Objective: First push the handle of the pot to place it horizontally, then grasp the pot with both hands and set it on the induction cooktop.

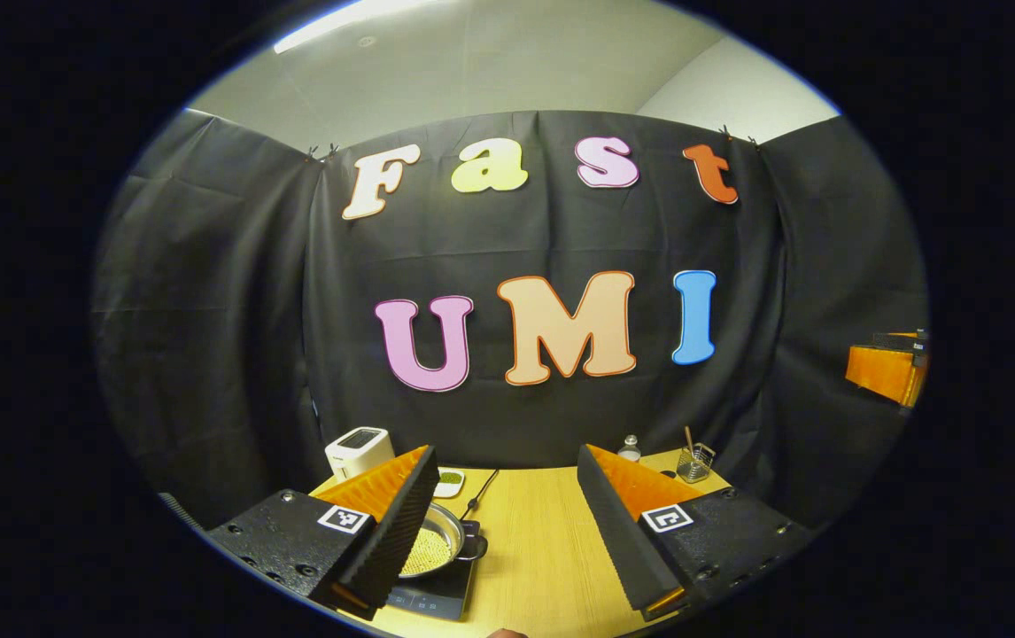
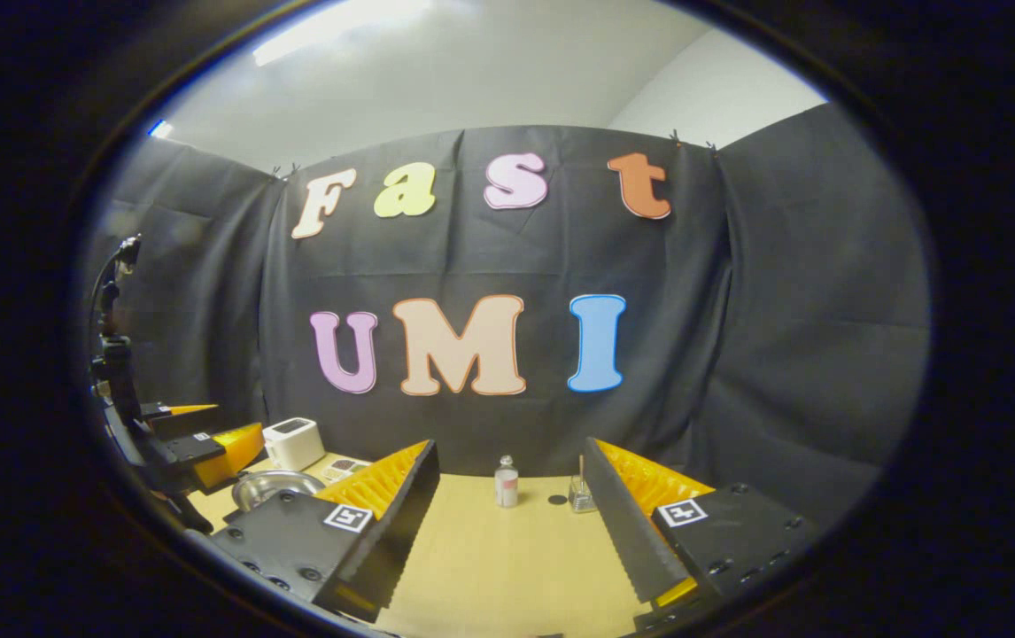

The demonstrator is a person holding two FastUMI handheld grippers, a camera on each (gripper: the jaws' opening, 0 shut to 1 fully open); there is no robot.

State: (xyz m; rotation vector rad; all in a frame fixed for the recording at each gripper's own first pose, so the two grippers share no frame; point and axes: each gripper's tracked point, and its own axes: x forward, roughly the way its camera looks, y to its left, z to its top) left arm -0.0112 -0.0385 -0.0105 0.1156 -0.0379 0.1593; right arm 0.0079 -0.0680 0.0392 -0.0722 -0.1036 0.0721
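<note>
A: Where is the pot (image 1: 437, 545) found?

B: In the left gripper view it is seen on the black induction cooktop (image 1: 437, 594), near the left edge of the wooden table (image 1: 534, 549), partly hidden behind the left finger of the left gripper (image 1: 503, 523). A pale, grainy filling is seen inside it.

A: And its handle?

B: A dark stub (image 1: 475, 547) is seen at the rim on the side toward the table's middle. Its long axis cannot be told from here, though it seems to lie roughly level.

A: How are the tools held?

B: Both are spread wide with nothing between the fingers. The left gripper is raised above the near edge; the right gripper (image 2: 507, 523) is aimed at the table's far edge, where a small bottle (image 2: 506, 483) and a glass (image 2: 580, 496) are seen.

A: Which one is nearer the pot?

B: The left, by judgement. In the right gripper view the pot's steel rim (image 2: 273, 486) is seen far off to the left, beside the white toaster (image 2: 293, 443). Since the pot already appears to be set on the cooktop, little of the task is judged to remain.
</note>
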